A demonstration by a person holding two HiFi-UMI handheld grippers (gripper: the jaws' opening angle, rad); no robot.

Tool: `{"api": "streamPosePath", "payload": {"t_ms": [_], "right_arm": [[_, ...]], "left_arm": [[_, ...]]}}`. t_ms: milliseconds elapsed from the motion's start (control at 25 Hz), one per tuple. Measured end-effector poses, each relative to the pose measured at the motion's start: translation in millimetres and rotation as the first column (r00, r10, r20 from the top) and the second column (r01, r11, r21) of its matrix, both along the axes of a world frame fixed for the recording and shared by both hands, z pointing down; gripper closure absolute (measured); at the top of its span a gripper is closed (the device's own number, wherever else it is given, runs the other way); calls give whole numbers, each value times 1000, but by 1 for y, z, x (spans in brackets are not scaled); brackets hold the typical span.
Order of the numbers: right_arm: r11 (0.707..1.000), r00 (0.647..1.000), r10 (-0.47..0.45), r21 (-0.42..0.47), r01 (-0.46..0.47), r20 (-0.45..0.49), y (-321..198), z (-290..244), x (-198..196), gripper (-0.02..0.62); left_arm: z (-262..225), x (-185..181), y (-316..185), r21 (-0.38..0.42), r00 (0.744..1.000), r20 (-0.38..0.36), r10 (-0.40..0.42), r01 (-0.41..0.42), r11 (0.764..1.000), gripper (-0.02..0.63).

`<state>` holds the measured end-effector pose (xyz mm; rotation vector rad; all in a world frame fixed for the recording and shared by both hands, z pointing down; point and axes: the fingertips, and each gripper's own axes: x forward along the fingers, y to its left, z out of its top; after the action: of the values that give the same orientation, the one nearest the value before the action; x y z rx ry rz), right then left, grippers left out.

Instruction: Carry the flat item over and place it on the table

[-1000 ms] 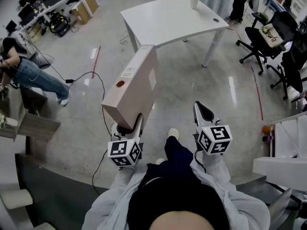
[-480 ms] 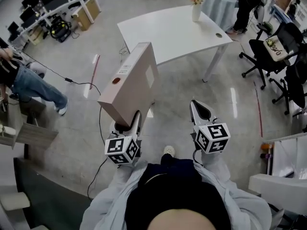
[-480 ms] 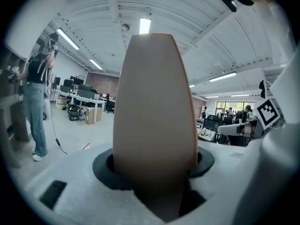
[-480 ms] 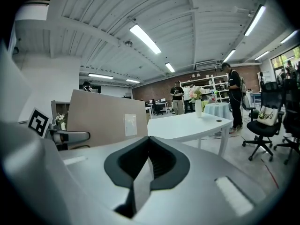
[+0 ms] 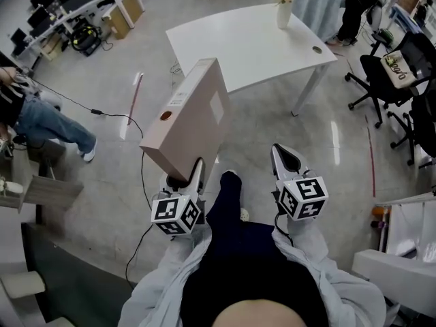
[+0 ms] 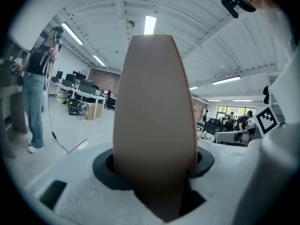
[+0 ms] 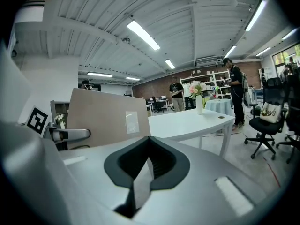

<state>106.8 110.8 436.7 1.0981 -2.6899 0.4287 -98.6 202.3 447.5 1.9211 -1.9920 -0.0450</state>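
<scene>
The flat item is a long beige box [image 5: 191, 118] with a white label. My left gripper [image 5: 182, 176] is shut on its near end and holds it tilted up and forward above the floor. In the left gripper view the box [image 6: 154, 121] stands between the jaws and fills the middle of the picture. My right gripper [image 5: 287, 159] is shut with nothing in it, level with the left one and apart from the box. The white table [image 5: 252, 39] lies ahead beyond the box's far end; in the right gripper view the table [image 7: 192, 123] shows right of the box [image 7: 105, 118].
A vase of flowers [image 5: 284, 9] stands on the table's far corner. Black office chairs [image 5: 388, 60] are at the right. A person in jeans [image 5: 41, 114] stands at the left, with a cable [image 5: 116, 114] across the floor. Another person [image 5: 357, 5] stands beyond the table.
Both grippers and the box have moved forward toward the table, which now sits a little nearer. The carrier's dark-trousered leg has stepped forward between the grippers. The grip has not changed.
</scene>
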Motion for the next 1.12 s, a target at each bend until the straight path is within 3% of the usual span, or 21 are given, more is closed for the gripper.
{"api": "streamPosePath", "payload": {"t_ms": [440, 1120], "right_arm": [[1000, 1000, 9, 14, -9, -13, -112, -8, -22, 583], [999, 1000, 29, 34, -29, -6, -308, -29, -93, 583]], "left_arm": [[-2, -19, -117, 5, 1000, -19, 25, -25, 1000, 336], [-15, -94, -321, 6, 999, -10, 44, -44, 999, 335]]}}
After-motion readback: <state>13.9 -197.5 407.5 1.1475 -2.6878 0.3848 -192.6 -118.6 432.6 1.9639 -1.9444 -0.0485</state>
